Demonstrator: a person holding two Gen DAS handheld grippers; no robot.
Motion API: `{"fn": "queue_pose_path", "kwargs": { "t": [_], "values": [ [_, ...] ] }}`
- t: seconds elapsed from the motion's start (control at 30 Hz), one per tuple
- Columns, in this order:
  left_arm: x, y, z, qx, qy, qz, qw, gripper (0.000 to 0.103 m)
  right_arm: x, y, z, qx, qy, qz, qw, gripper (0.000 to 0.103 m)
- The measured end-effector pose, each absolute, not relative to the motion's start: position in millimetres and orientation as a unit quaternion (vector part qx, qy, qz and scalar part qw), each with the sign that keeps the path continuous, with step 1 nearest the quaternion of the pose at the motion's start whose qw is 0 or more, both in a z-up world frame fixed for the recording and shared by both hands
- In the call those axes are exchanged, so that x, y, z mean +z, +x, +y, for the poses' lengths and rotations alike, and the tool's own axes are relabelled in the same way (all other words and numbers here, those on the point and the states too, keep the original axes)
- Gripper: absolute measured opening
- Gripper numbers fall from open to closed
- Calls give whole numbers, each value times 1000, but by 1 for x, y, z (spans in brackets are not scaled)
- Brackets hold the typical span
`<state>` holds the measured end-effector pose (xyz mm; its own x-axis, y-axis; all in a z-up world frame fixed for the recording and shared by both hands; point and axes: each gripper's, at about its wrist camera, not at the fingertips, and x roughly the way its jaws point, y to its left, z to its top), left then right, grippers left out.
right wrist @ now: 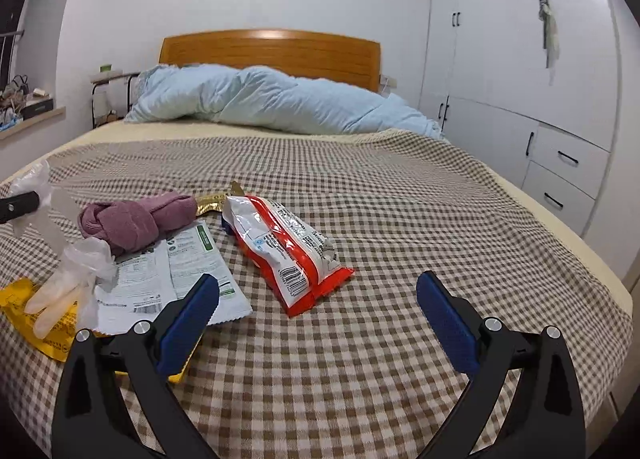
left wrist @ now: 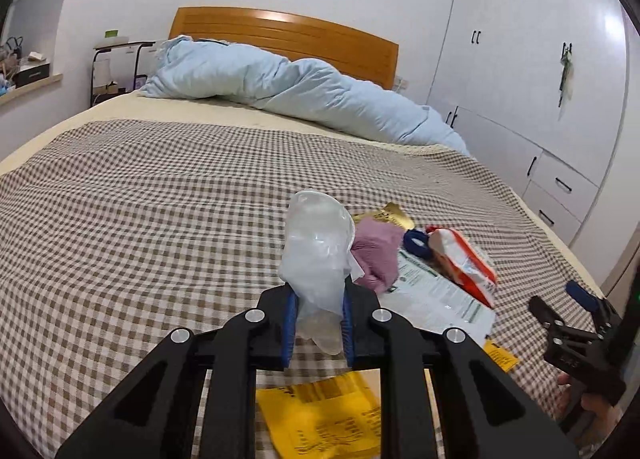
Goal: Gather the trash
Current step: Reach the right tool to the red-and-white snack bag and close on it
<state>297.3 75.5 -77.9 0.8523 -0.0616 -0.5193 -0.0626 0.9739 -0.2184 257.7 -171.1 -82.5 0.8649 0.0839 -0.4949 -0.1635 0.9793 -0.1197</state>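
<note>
The left gripper point(left wrist: 319, 319) pinches a thin, clear plastic glove point(left wrist: 318, 255) above the checked bedspread point(left wrist: 140, 199); being limp and slippery, it could slide out. The right gripper point(right wrist: 318, 311) hangs wide open near the glossy red snack wrapper point(right wrist: 288, 247), flat paper leaflet point(right wrist: 176, 271) and soft purple cloth point(right wrist: 132, 221)

The yellow paper point(left wrist: 320, 419) is partly covered by the left gripper point(left wrist: 320, 315) in the left view, and its print is too blurred to be read. The gold wrapper point(right wrist: 212, 201) is mostly hidden behind the purple cloth point(right wrist: 132, 219). A small blue thing point(right wrist: 227, 226) is nearly hidden behind the red packet point(right wrist: 288, 255). The right gripper point(left wrist: 568, 299) is cut off by the left view's edge.
</note>
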Motion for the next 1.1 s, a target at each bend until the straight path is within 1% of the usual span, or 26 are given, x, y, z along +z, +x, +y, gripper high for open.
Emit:
{"fn": "queue_pose_path", "kwargs": {
  "t": [0.17,0.27,0.43,0.53,0.73,0.77,0.8,0.83,0.9,0.93,1.03,1.1],
  "values": [
    [-78,298,68,-15,-115,270,956,16,-95,286,-161,40,-133,281,950,95],
    [-79,302,70,-16,-125,271,954,16,-104,302,-156,49,-141,308,940,95],
    [-80,303,72,-17,-133,268,954,16,-110,327,-143,50,-157,312,936,95],
    [-80,305,74,-19,-140,270,952,16,-129,354,-135,48,-179,362,914,95],
    [-83,308,79,-25,-147,274,950,16,-140,377,-151,74,-122,418,897,95],
    [-84,308,79,-26,-146,274,950,16,-140,378,-155,80,-110,422,896,92],
    [-84,309,78,-28,-144,274,951,16,-139,377,-157,88,-103,419,898,74],
    [-86,309,77,-28,-141,276,950,16,-138,375,-158,65,-111,412,902,44],
    [-88,309,74,-29,-139,277,950,16,-136,372,-156,57,-117,404,905,37],
    [-88,309,74,-31,-139,278,950,16,-135,370,-157,55,-118,399,908,31],
    [-86,307,73,-31,-136,275,951,16,-128,362,-162,45,-111,374,920,22],
    [-84,305,75,-31,-137,271,952,16,-122,356,-166,42,-99,355,929,19]
  ]
}}
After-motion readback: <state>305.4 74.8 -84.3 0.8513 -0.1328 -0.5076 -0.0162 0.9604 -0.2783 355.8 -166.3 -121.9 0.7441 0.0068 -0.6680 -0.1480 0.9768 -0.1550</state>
